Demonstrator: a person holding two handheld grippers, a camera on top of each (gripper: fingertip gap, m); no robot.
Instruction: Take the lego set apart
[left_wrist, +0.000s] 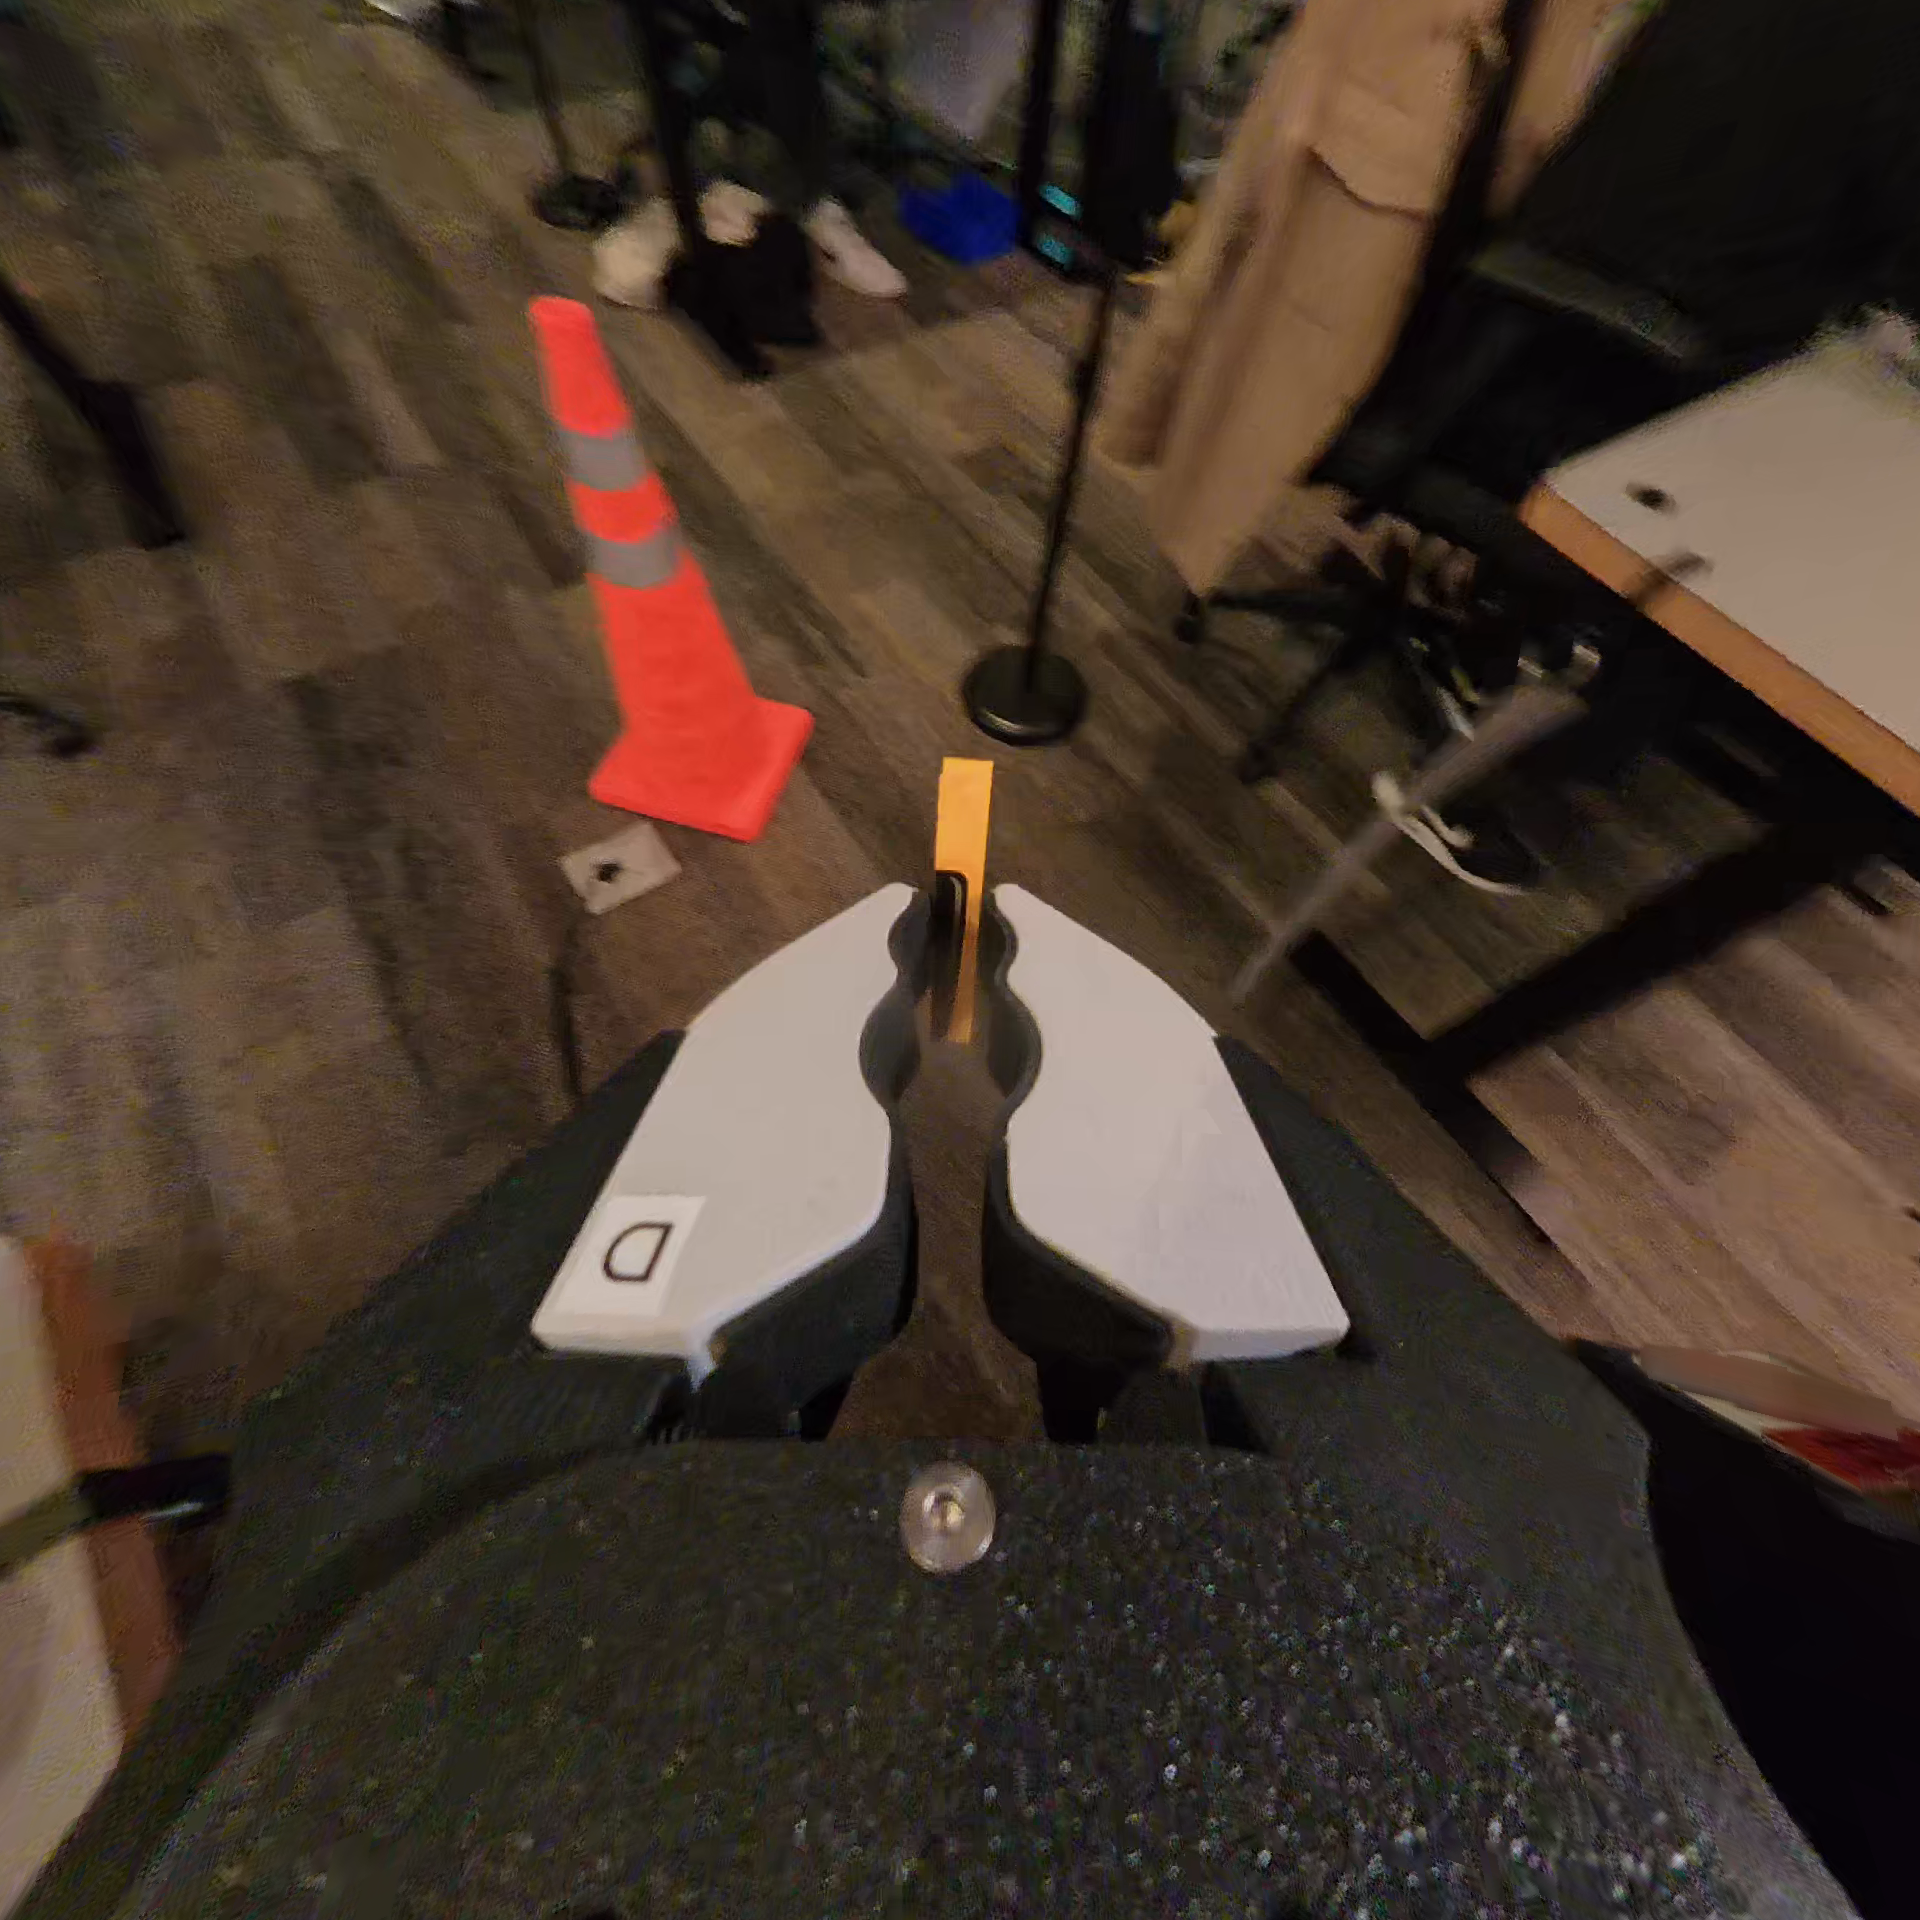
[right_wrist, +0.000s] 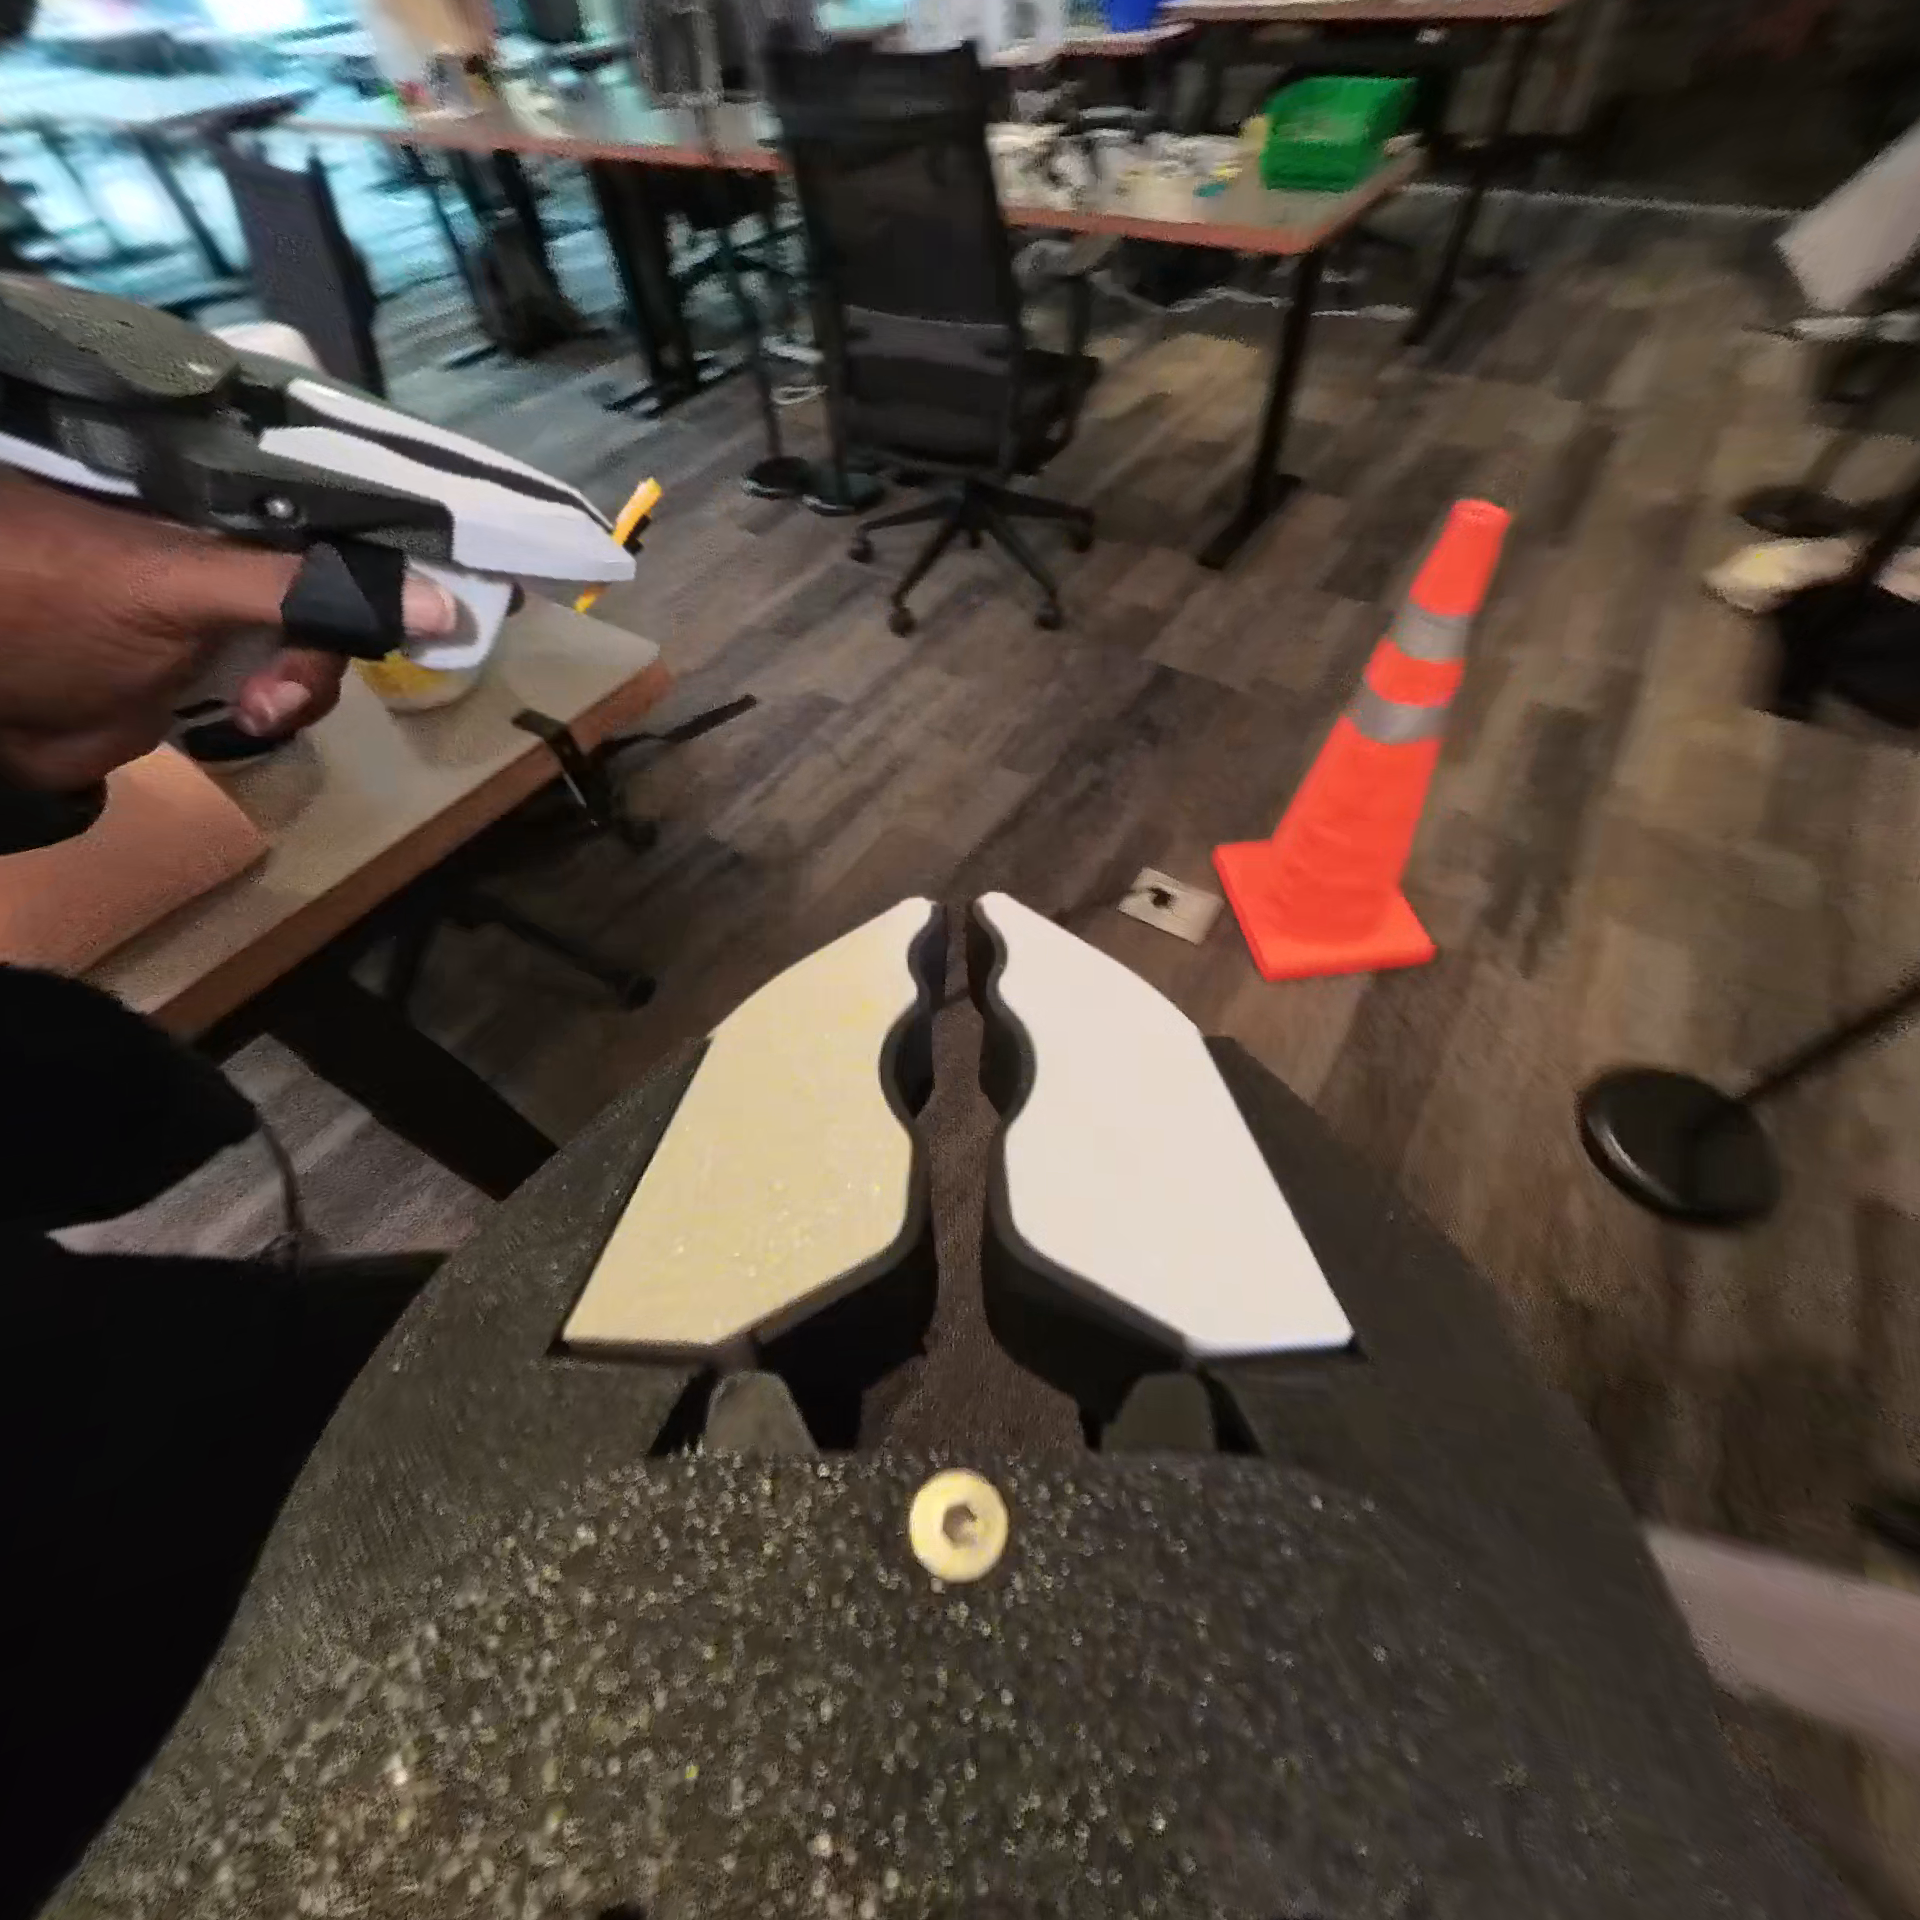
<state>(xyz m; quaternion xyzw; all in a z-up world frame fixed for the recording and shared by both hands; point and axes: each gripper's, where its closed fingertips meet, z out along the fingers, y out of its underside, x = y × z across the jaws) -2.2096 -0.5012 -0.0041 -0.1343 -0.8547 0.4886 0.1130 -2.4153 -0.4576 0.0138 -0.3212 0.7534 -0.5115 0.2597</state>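
My left gripper (left_wrist: 954, 896) is shut on a thin orange lego piece (left_wrist: 963, 821) that stands up between its white fingertips, with a small black part pressed against it. It is held in the air above the floor. In the right wrist view the same left gripper (right_wrist: 613, 551) shows at the upper left, held by a hand, with the orange piece (right_wrist: 636, 511) poking out at its tip, above a small table (right_wrist: 416, 790). My right gripper (right_wrist: 956, 914) is shut with nothing between its fingers and points at the floor.
An orange traffic cone (left_wrist: 665, 623) stands on the floor; it also shows in the right wrist view (right_wrist: 1361, 790). A black round stand base (left_wrist: 1023, 691), an office chair (right_wrist: 935, 343), a white-topped table (left_wrist: 1766, 540) at the right and a yellowish container (right_wrist: 416, 681) on the small table are in view. One gripper's finger ends stand about 20 centimetres off the other's.
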